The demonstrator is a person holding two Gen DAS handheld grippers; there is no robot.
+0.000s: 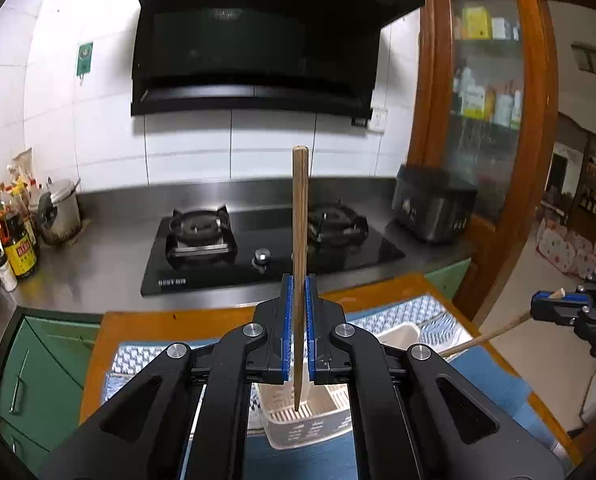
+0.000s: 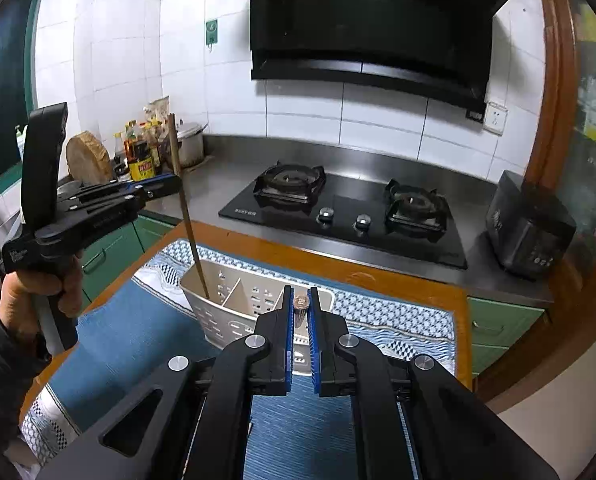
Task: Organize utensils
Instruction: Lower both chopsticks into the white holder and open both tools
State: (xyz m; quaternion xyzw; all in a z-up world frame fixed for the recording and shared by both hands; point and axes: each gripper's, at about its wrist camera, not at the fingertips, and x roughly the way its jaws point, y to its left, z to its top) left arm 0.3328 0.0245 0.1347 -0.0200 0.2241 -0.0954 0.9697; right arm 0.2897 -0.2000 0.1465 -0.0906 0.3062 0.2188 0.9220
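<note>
Left gripper (image 1: 299, 280) is clamping one chopstick (image 1: 299, 216) upright, its tip entering the end compartment of the white utensil caddy (image 2: 234, 300) on the blue mat (image 2: 138, 344). Right gripper (image 2: 300, 292) is pinching a second chopstick (image 2: 300, 307) seen end-on, nearing the caddy. Risk: a tilted stick is liable to catch a divider and tip the light caddy. Beyond, the stove (image 2: 337, 216).

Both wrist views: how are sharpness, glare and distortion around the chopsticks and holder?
Left wrist: chopstick sharp in the left gripper; fisheye bows the cabinet; soft glare on the counter. Right wrist: the right gripper shows its chopstick end-on, slightly soft; utensil holder clear; tiles curve.
</note>
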